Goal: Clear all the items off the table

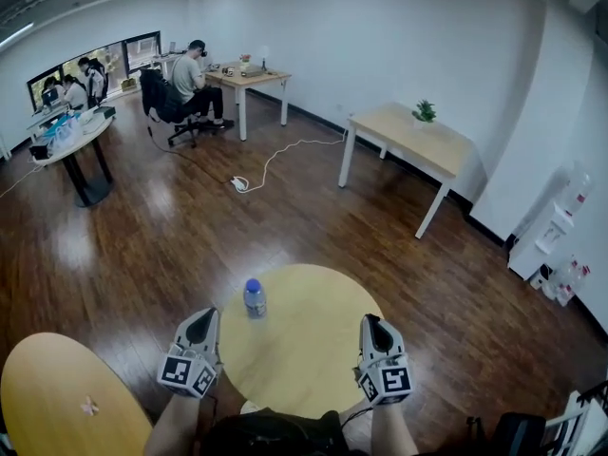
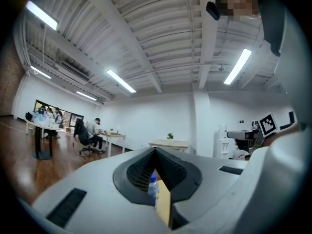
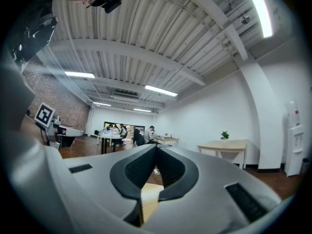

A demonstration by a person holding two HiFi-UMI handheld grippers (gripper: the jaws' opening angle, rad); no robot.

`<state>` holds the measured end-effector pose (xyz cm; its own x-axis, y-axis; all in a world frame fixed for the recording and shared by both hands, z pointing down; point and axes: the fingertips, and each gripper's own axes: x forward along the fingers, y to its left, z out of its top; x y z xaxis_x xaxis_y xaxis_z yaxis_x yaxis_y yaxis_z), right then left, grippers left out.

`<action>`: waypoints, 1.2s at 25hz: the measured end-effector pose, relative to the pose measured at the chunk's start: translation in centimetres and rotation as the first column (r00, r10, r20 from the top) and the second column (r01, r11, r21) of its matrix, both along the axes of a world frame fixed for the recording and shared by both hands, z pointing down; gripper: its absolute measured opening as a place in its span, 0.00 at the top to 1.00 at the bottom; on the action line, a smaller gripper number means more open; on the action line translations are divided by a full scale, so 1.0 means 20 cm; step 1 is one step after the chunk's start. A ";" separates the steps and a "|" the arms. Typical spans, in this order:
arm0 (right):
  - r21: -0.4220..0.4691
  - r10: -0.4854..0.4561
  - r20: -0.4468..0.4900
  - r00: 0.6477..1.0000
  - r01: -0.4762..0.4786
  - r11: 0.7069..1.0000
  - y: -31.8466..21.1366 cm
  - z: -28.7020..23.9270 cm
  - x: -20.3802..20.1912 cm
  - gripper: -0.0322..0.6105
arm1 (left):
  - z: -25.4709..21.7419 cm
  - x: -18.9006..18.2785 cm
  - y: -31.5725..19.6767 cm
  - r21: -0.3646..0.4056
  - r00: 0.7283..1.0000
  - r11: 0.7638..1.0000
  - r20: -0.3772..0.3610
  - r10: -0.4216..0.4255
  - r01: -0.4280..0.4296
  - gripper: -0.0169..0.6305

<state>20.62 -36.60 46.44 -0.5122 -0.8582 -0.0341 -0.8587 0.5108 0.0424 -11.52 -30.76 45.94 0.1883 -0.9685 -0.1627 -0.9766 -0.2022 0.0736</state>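
Jaws on both tools are clenched tip to tip with nothing between them: each gripper's own view shows its 2 dark pads meeting at a point. From the head view, your left gripper (image 1: 207,315) and right gripper (image 1: 370,320) hover over the near edge of the round table (image 1: 313,359), 1 at each side, well apart from each other. Just beyond the left gripper's tip, and not touching it, stands the bottle (image 1: 254,298), clear with a blue cap, upright on the table's left part. The left gripper view (image 2: 155,150) catches that bottle (image 2: 152,188) low in the gap under its closed tips, with a strip of pale tabletop (image 2: 164,204) beside it. The right gripper view (image 3: 157,146) shows only tabletop (image 3: 148,199) in the same gap. At your lower left, a 2nd round table (image 1: 57,392) appears in the head view alone. Farther out, across the dark wood floor, all 3 views show a rectangular table (image 1: 418,141) carrying a small plant (image 1: 425,112). A white cable (image 1: 275,160) trails over the floor in the head view. At the far end a person (image 1: 190,74) sits at a desk. Only the gripper views take in the ribbed ceiling with its strip lights (image 2: 120,81).
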 end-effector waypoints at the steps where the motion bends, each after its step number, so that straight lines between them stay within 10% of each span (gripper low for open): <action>1: 0.003 -0.054 -0.010 0.998 0.054 0.999 0.02 0.00 -0.10 0.95 | 0.01 -0.08 0.10 -0.009 0.998 0.998 0.002 -0.055 0.055 0.97; 8: -0.018 -0.448 0.013 0.894 0.448 0.894 0.17 0.06 -0.79 0.95 | 0.13 -0.49 0.87 -0.098 0.889 0.884 0.015 -0.458 0.457 0.97; 15: -0.029 -0.748 -0.040 0.662 0.748 0.663 0.46 0.08 -1.22 0.95 | 0.12 -0.58 1.68 -0.103 0.599 0.597 -0.016 -0.801 0.795 0.97; 22: -0.021 -0.879 -0.027 0.476 0.879 0.476 0.83 -0.03 -1.70 0.95 | 0.11 -0.62 2.22 -0.100 0.411 0.412 -0.035 -0.911 0.906 0.97; 30: -0.015 -0.950 -0.036 0.309 0.951 0.310 1.39 -0.08 -2.05 0.95 | 0.07 -0.75 2.81 -0.067 0.267 0.271 -0.060 -0.962 0.960 0.97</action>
<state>-20.34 -8.70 44.90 -0.9751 0.2217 -0.0031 0.2210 0.9731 0.0658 -26.49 25.35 47.33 -0.8928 -0.4371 -0.1088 -0.4493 0.8814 0.1457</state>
